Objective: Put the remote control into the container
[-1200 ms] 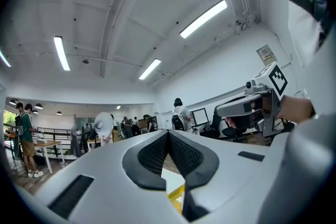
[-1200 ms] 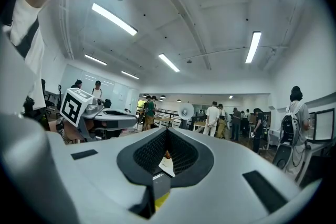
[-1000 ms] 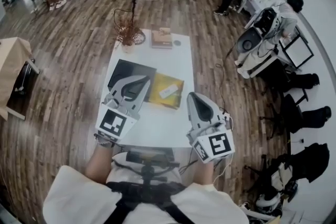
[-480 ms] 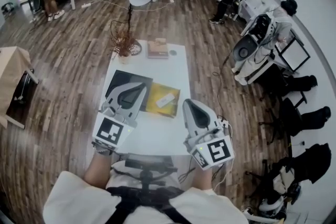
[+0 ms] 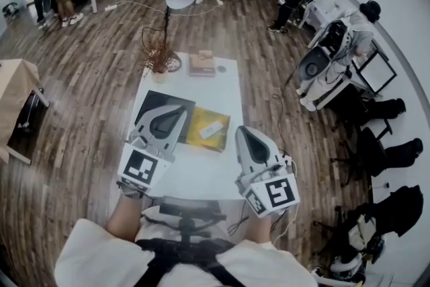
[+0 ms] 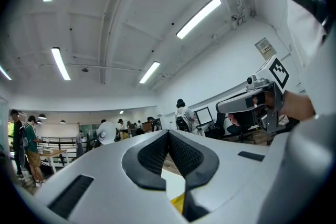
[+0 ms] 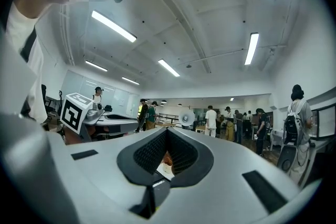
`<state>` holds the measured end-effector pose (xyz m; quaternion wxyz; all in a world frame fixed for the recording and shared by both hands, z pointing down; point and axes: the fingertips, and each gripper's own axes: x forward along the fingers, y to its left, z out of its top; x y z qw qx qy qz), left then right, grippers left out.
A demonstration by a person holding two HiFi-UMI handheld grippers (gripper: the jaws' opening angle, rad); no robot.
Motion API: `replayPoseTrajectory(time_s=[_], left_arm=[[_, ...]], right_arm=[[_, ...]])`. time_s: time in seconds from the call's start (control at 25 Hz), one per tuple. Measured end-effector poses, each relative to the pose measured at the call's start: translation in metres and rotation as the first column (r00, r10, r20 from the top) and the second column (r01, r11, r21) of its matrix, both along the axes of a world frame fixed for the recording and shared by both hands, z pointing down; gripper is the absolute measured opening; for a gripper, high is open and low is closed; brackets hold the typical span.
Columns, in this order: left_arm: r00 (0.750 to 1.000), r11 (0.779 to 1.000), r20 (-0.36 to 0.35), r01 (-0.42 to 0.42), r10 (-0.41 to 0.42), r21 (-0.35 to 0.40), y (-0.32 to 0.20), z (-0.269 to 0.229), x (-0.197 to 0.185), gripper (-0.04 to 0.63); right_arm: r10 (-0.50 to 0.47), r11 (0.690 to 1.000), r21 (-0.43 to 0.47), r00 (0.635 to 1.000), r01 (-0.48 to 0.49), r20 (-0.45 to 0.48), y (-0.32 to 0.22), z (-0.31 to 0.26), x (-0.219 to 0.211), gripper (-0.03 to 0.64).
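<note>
The left gripper [image 5: 176, 112], jaws closed on nothing, hangs over a black mat [image 5: 156, 104], the white remote control [image 5: 211, 130] lies on what seems a yellow container [image 5: 201, 138] beside it, and the right gripper [image 5: 245, 133], likewise closed and empty, hovers above the white table [image 5: 222, 84].

The small white bar-shaped remote control [image 5: 210, 130] lies flat inside the outline of the yellow square shallow container [image 5: 199, 138], resting on its yellow surface. It sits slantwise, one end toward the container's far right corner and the other toward its middle. The container lies flat near the middle of the white rectangular counter [image 5: 226, 87], turned a little askew to the counter's edges and well clear of the far edge. How high its walls are cannot be told.
</note>
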<state>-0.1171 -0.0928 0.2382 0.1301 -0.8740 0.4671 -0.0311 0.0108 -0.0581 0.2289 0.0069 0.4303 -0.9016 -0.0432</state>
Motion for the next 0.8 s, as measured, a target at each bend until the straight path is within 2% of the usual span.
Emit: replayPoseTrajectory(time_s=[0.8], left_arm=[[1.000,1.000,0.003,0.013,-0.013,-0.014,-0.0057,0.0057,-0.0048,0.012]], right_arm=[[-0.010,1.000,-0.015,1.000,0.010,0.004,-0.0045,0.0021,-0.0030,0.005]])
